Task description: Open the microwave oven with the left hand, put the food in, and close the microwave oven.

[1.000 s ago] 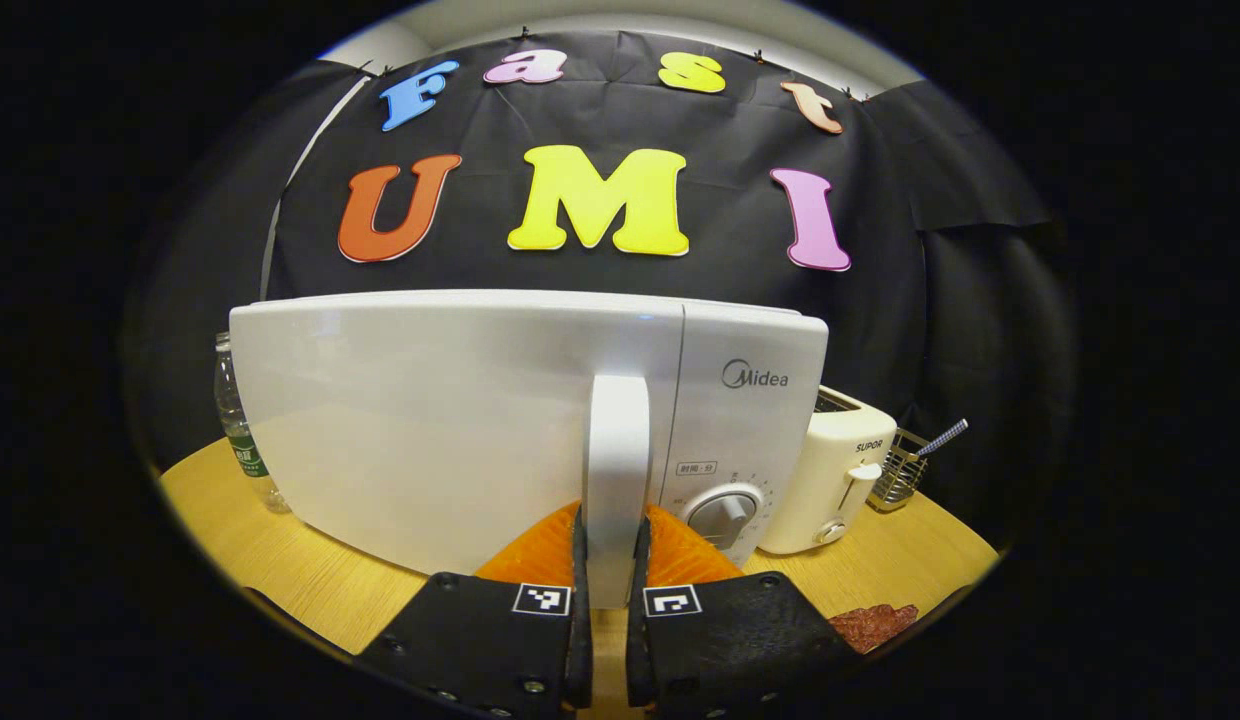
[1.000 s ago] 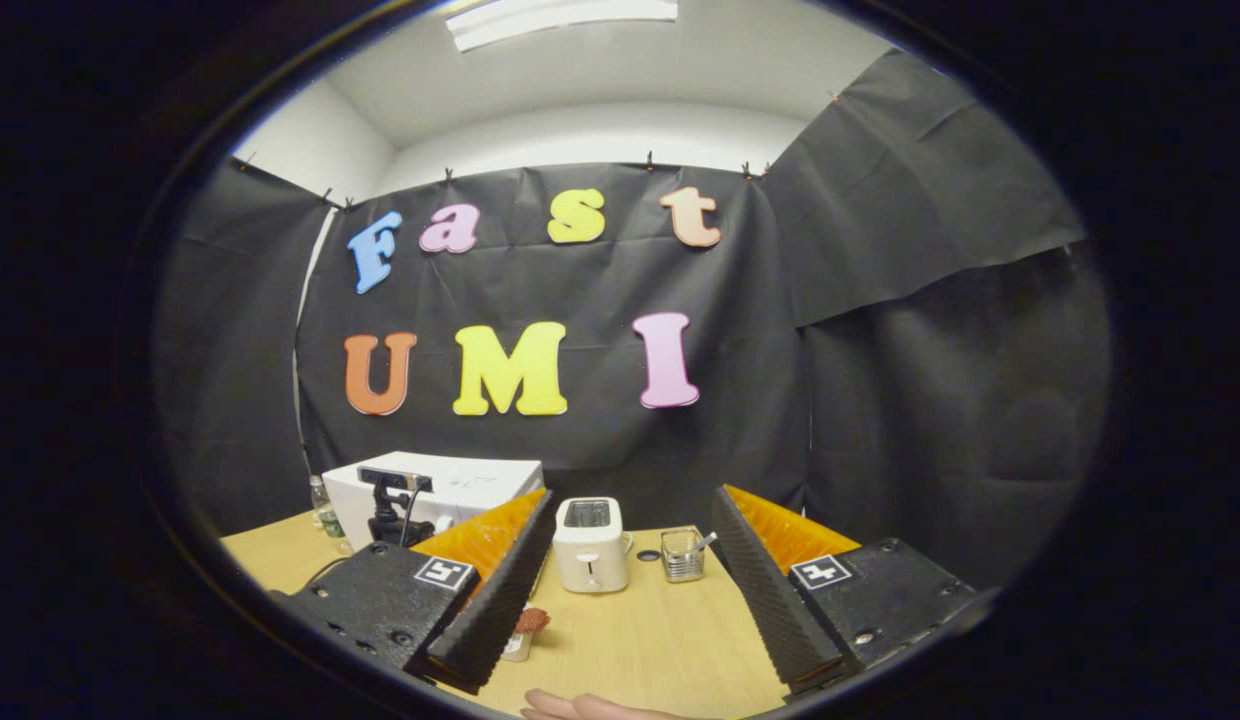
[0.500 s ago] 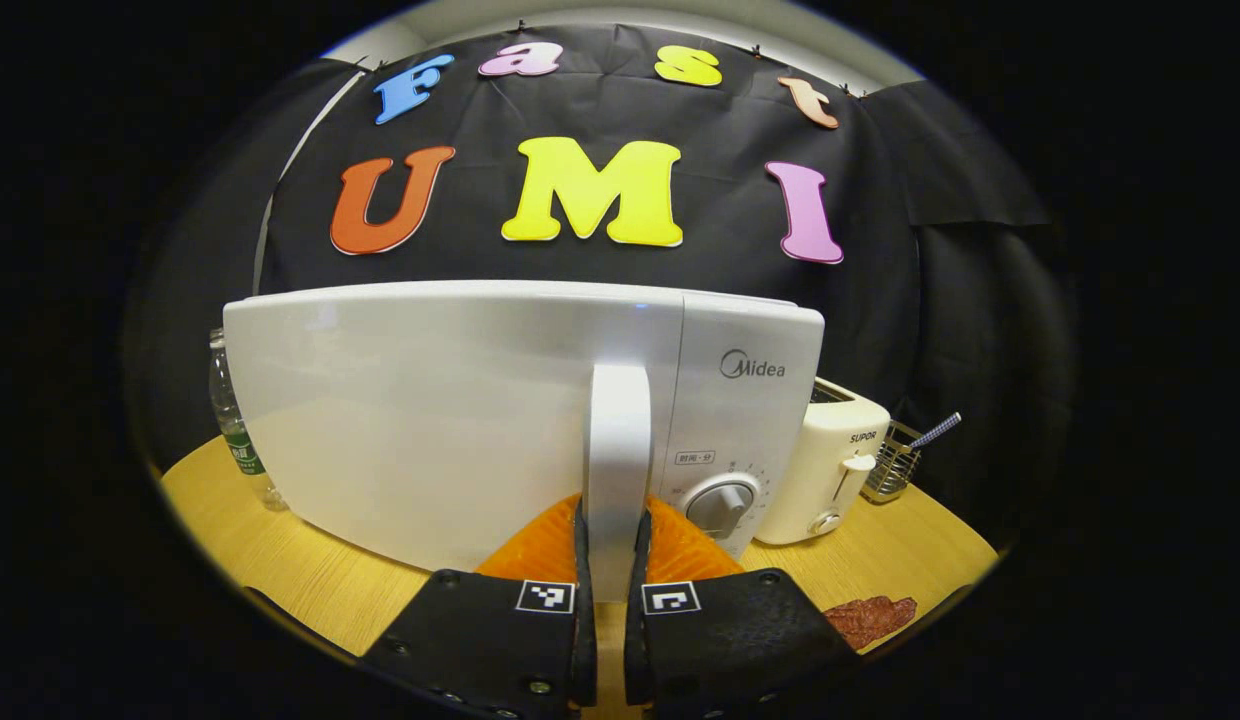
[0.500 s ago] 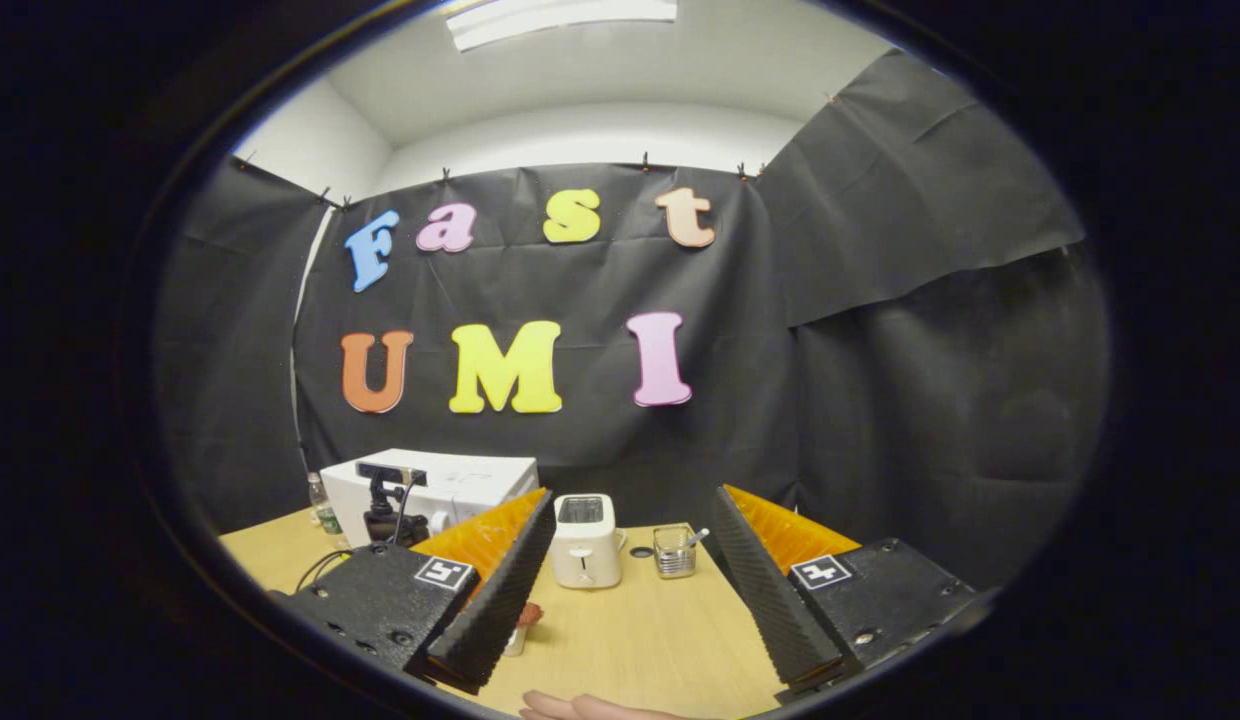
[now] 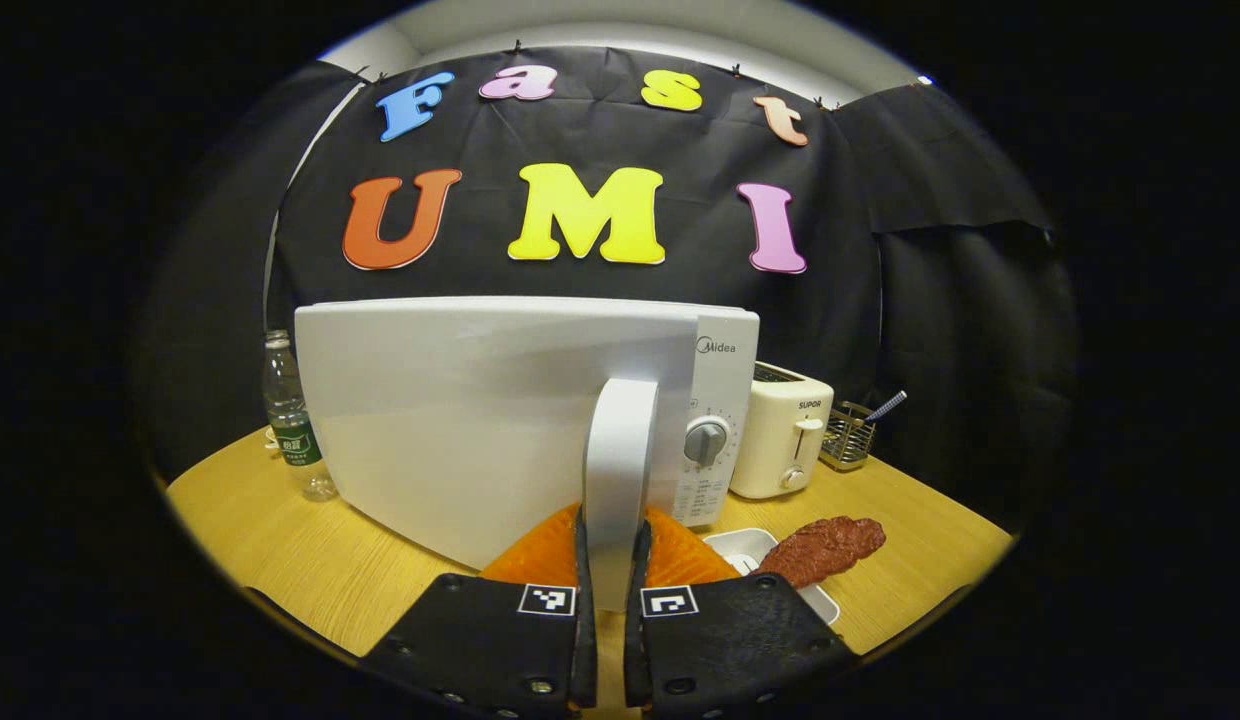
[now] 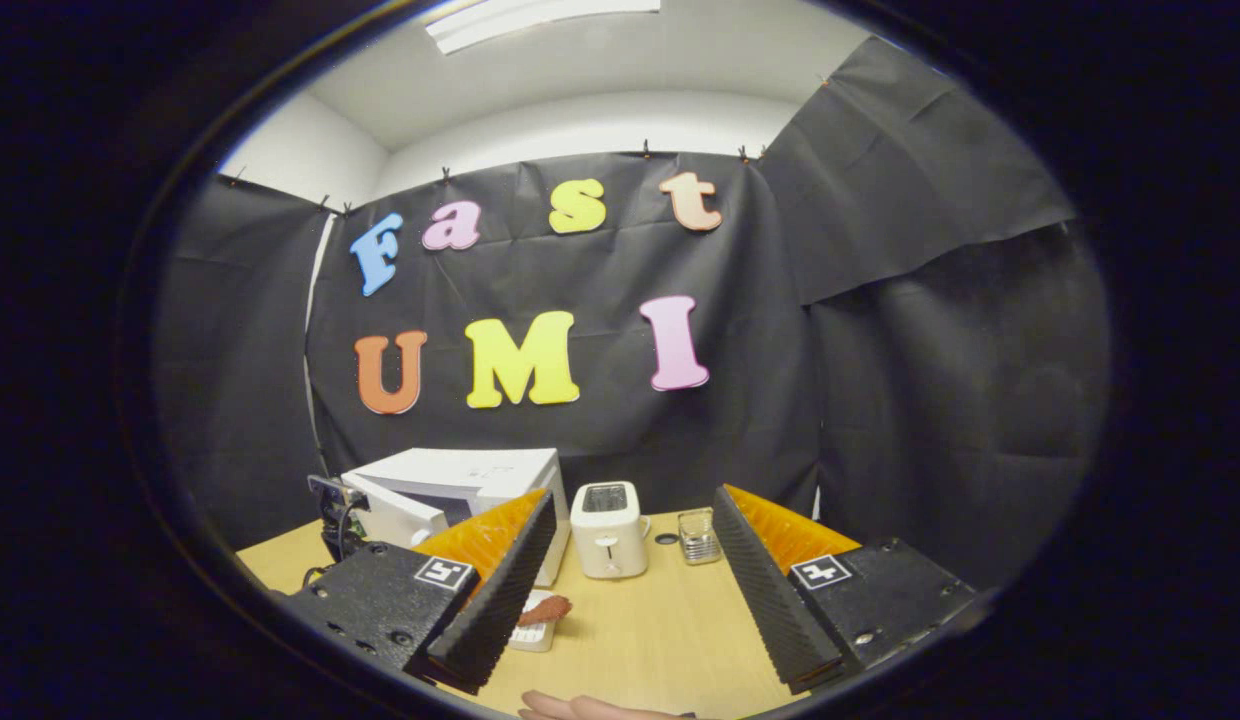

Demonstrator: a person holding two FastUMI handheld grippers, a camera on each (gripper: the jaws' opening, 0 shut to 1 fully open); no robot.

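one microwave (image 5: 480,420), one toaster (image 5: 780,432), perhaps one bottle (image 5: 290,420)

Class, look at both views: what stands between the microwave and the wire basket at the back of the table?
The toaster stands between the microwave and the wire basket; both the left and right gripper views show it.

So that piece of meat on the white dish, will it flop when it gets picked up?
Probably. The meat is long and thin and overhangs the dish, so its ends may droop. The small dish looks light and may slide on the smooth table.
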